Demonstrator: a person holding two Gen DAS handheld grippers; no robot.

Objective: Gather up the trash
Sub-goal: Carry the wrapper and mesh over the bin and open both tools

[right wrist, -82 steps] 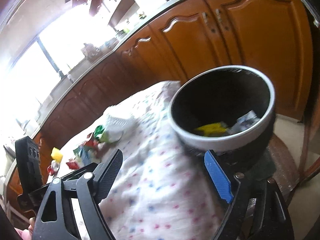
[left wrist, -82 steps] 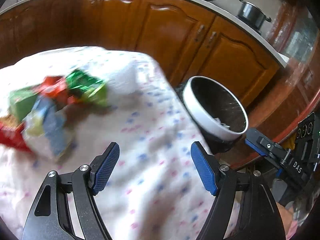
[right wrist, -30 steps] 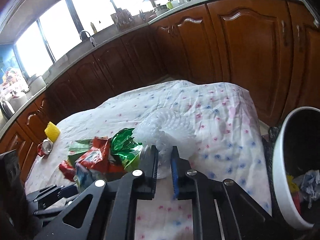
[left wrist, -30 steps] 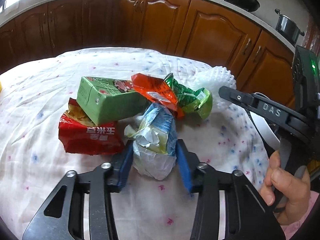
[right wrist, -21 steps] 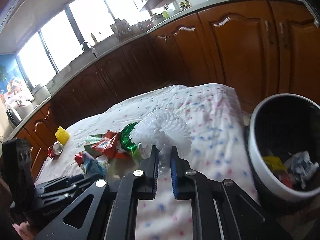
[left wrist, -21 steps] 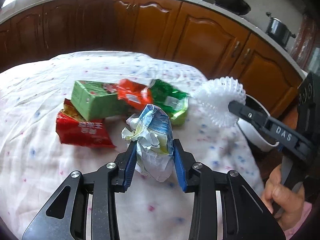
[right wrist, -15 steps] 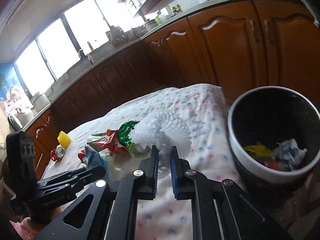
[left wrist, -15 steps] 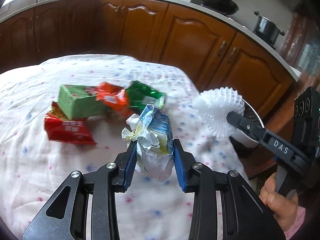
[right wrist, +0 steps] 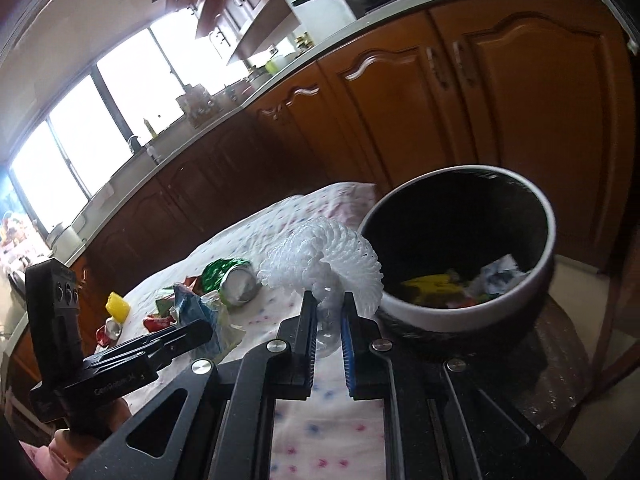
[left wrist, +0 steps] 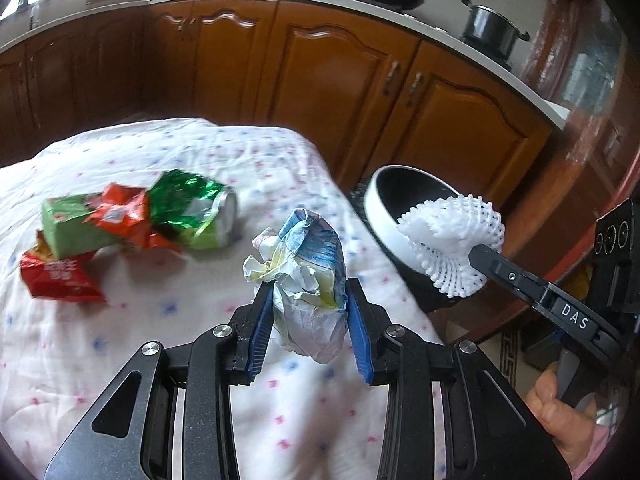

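Tongs both loaded and lifted off the desk (left wrist: 120,360) since a second ago: left tongs (left wrist: 308,320) clamped on crumpled wrapper (left wrist: 308,280), right tongs (right wrist: 328,328) pinching white foam net (right wrist: 332,256), now nearing the trash bin (right wrist: 548,248), drop-off likely next.

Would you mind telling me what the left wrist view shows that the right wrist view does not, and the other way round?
Only the left wrist view shows the red snack packet, the green carton and the steel pot on the counter. Only the right wrist view shows the inside of the trash bin, with yellow and white scraps in it, the small yellow object and the windows. Both show the left gripper shut on the crumpled wrapper, the right gripper shut on the white foam net, and the green can.
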